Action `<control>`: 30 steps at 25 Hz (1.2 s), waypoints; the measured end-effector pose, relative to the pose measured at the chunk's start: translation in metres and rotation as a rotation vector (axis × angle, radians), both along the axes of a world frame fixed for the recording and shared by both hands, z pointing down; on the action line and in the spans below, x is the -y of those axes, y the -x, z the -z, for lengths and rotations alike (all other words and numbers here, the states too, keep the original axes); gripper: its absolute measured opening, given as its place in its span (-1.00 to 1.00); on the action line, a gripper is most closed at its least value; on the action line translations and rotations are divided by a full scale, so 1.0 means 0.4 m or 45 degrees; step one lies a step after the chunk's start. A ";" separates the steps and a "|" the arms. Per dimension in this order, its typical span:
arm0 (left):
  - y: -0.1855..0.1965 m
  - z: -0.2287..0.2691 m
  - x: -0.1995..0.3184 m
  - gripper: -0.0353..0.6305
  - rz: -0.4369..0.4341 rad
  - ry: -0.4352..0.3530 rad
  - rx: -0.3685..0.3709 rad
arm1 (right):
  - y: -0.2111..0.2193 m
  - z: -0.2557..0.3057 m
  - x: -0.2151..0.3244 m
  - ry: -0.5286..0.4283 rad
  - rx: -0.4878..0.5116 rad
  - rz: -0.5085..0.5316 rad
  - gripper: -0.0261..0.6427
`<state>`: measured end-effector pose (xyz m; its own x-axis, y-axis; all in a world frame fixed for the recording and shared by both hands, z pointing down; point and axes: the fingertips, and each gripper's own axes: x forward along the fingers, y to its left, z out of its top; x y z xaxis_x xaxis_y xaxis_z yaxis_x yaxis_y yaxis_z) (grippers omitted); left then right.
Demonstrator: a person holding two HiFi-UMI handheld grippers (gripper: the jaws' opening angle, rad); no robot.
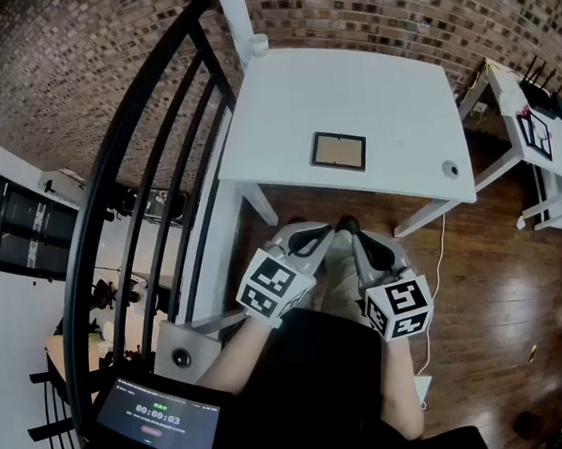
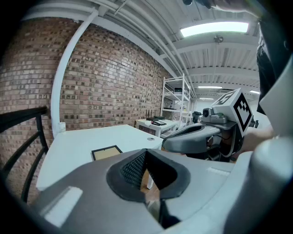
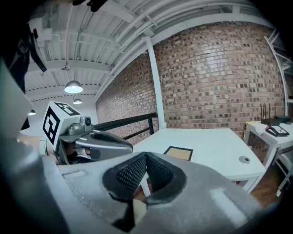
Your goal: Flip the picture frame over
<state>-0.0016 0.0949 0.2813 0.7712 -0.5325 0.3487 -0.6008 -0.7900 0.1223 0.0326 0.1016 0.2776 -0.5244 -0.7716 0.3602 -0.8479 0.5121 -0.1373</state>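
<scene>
The picture frame lay flat near the white table's front edge. The left gripper and right gripper hung short of it, closed and empty. Arriving closed, they'd likely shove the frame, not grip it.

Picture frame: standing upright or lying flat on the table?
Lying flat: the picture frame rests on the white table, black border and tan panel facing up.

Grey grippers (black-white marker cubes)
</scene>
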 end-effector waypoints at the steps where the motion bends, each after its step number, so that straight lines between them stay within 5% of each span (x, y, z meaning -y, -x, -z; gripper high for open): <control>1: 0.000 -0.003 0.002 -0.85 0.004 0.000 0.004 | -0.004 -0.002 0.001 0.003 0.001 -0.003 -0.94; 30: 0.032 -0.167 0.095 -0.85 0.079 0.236 -0.032 | -0.027 -0.194 0.105 0.239 -0.010 -0.003 -0.94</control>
